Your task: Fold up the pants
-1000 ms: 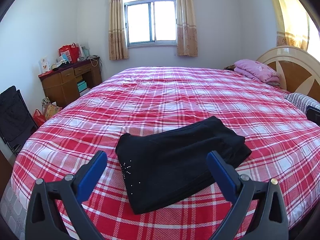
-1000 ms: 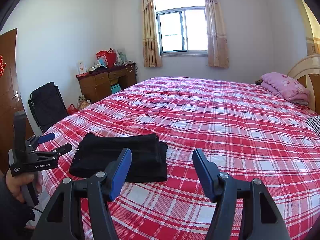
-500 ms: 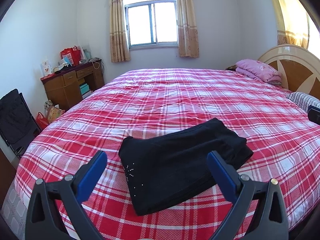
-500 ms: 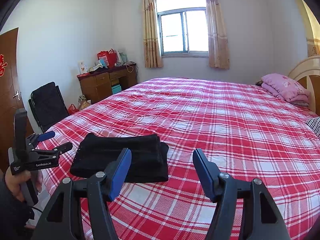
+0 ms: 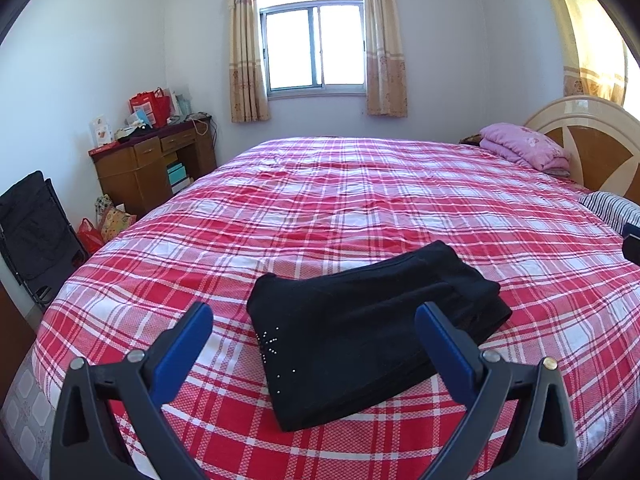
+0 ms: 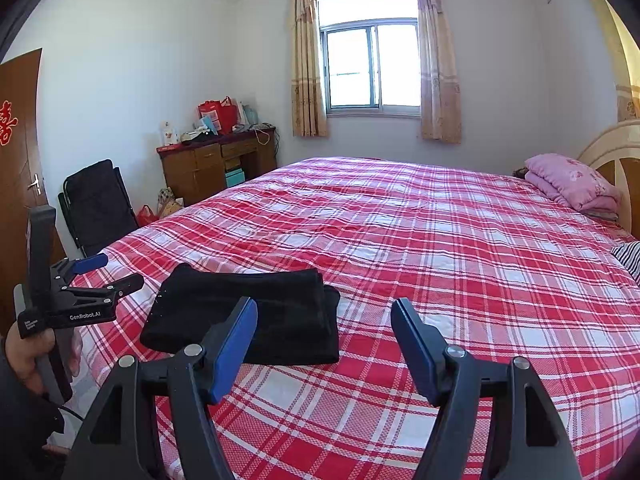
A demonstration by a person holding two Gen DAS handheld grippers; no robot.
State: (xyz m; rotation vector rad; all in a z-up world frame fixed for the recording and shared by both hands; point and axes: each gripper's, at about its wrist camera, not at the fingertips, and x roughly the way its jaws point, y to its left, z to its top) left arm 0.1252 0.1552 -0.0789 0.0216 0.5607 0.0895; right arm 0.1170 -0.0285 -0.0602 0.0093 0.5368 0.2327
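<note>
Folded black pants (image 5: 360, 332) lie in a compact stack near the front edge of the bed with the red plaid cover (image 5: 360, 200). A small pattern of shiny studs shows on their left corner. My left gripper (image 5: 314, 312) hovers just in front of the stack, open, its blue pads apart and touching nothing. In the right wrist view the pants (image 6: 224, 296) sit to the left of my right gripper (image 6: 325, 306), whose jaws are opening with only the bed cover (image 6: 440, 260) between them. At the far left a hand holds the left gripper (image 6: 118, 270).
A wooden desk (image 5: 152, 160) with bags on it stands left of the bed, beside a black folding chair (image 5: 32, 232). A pink folded quilt (image 5: 524, 148) and a striped pillow (image 5: 612, 204) lie by the headboard (image 5: 592, 136). A brown door (image 6: 20, 160) is at the far left.
The right gripper's jaws have spread a little wider. The pants lie where they were and the left gripper stays open.
</note>
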